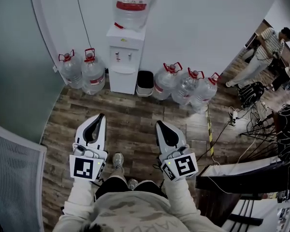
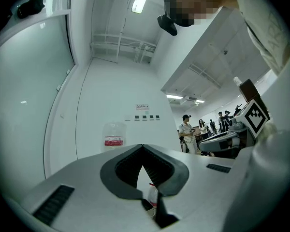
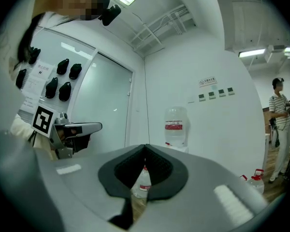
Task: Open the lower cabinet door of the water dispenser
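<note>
Nothing can be read. The red label (image 1: pixel 131 6) on the bottle (image 1: pixel 134 18) atop the water dispenser (image 1: pixel 124 62), and the wall sign (image 3: pixel 208 82) at the bottle's one o'clock, are too small.

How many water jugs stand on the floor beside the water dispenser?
5. Far-left jug and second jug stand left of the water dispenser; third jug, fourth jug and fifth jug line the wall right of the black bin.
</note>
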Tool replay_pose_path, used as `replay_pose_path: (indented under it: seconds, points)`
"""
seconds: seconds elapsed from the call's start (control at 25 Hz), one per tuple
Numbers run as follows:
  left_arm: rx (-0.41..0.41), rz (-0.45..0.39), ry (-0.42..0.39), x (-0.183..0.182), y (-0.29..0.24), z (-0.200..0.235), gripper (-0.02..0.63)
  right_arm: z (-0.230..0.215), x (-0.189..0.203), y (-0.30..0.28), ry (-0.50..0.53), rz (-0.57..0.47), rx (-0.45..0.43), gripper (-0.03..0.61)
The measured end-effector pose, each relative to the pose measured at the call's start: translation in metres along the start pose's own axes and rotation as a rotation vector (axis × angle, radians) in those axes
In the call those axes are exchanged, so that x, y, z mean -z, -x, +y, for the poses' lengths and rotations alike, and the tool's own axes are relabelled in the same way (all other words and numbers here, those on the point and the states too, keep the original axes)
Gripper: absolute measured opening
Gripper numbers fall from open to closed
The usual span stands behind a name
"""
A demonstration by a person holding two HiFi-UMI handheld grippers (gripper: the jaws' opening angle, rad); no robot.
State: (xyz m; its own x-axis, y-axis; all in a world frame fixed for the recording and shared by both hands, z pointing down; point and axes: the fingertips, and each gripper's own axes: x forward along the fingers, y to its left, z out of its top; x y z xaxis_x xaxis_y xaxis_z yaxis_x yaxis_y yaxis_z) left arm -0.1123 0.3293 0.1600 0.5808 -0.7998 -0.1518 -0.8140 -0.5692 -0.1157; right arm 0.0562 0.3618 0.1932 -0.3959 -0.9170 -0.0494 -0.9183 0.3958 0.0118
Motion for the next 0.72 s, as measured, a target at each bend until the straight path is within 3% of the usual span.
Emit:
replay_pose_path:
  seconds: [0.72]
  points:
    - [0.108,-0.034,-0.013,0.032,-0.194,0.105,0.003,-0.100,0.007,-0.181,-0.015,-0.025,0.098,0.009]
